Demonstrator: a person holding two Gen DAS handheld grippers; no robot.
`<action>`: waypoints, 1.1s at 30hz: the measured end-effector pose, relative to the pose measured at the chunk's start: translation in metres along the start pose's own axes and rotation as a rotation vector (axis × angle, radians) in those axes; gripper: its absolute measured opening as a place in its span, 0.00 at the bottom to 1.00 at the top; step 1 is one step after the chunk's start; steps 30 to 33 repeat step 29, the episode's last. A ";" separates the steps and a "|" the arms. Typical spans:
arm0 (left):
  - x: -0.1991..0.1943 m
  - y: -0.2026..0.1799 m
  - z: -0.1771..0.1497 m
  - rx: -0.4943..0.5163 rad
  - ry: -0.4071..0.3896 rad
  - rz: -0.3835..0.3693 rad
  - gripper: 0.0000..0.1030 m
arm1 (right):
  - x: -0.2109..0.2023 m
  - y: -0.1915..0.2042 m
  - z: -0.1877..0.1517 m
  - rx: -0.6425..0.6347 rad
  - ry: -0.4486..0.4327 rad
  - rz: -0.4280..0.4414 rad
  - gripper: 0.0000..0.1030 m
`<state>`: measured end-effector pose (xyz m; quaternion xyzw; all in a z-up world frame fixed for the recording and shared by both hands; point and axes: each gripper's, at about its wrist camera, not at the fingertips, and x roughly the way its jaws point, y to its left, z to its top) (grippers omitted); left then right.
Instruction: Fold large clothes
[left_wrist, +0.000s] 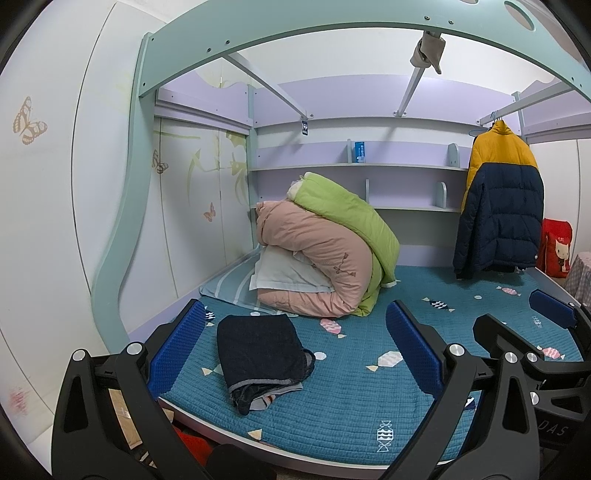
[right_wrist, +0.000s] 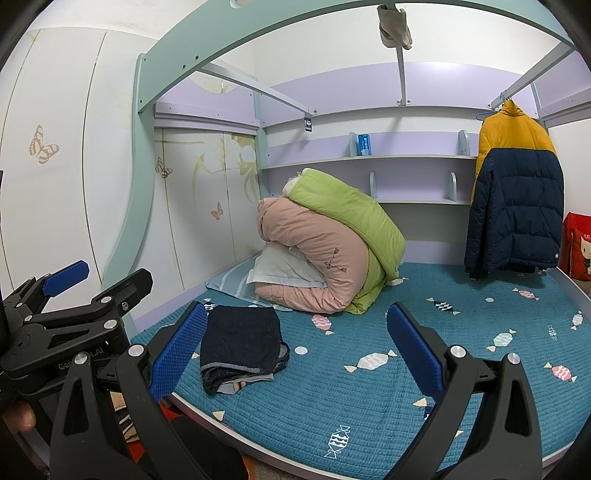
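Bedding fills most of both views: a teal quilted mattress cover (left_wrist: 351, 398) printed with candies and fish spreads across the bed, and at its far left a pink duvet (left_wrist: 317, 258) lies rolled with a green duvet (left_wrist: 347, 210) slumped over it and a white pillow (left_wrist: 284, 273) tucked beneath. A yellow and navy puffer jacket (left_wrist: 498, 199) hangs on a hanger from the rail at the right, clear of the mattress. Smaller, near the front edge and towards the left, sits the folded dark denim garment (left_wrist: 258, 354), a compact rectangle whose long axis runs from the front edge back towards the duvets, its stacked folded edges facing the cameras with a pale lining peeking out. It looks already folded, so the fold on this piece seems finished, or nearly so, and a judgement is that the jacket may be the next large item. The left tool (left_wrist: 291, 354) hovers above the bed with its blue pads spread wide around the denim, touching nothing; the right tool (right_wrist: 299, 354) is likewise spread apart and empty, just to the right of its partner. To tidy the bundle well, press it flat and square the loose front layers without dragging the cover; to start another garment, lay it flat on the bare teal area at right.
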<state>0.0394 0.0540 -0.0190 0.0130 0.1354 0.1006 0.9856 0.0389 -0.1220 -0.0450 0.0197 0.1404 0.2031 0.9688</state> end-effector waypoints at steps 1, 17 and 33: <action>0.000 0.001 0.000 0.000 0.000 -0.001 0.95 | 0.000 0.000 0.000 0.000 0.000 0.000 0.92; 0.000 0.002 -0.001 0.002 0.002 0.000 0.95 | 0.002 0.001 -0.002 0.003 0.005 -0.001 0.92; 0.012 0.015 -0.010 0.009 0.027 0.005 0.95 | 0.018 0.000 -0.011 0.010 0.037 -0.012 0.92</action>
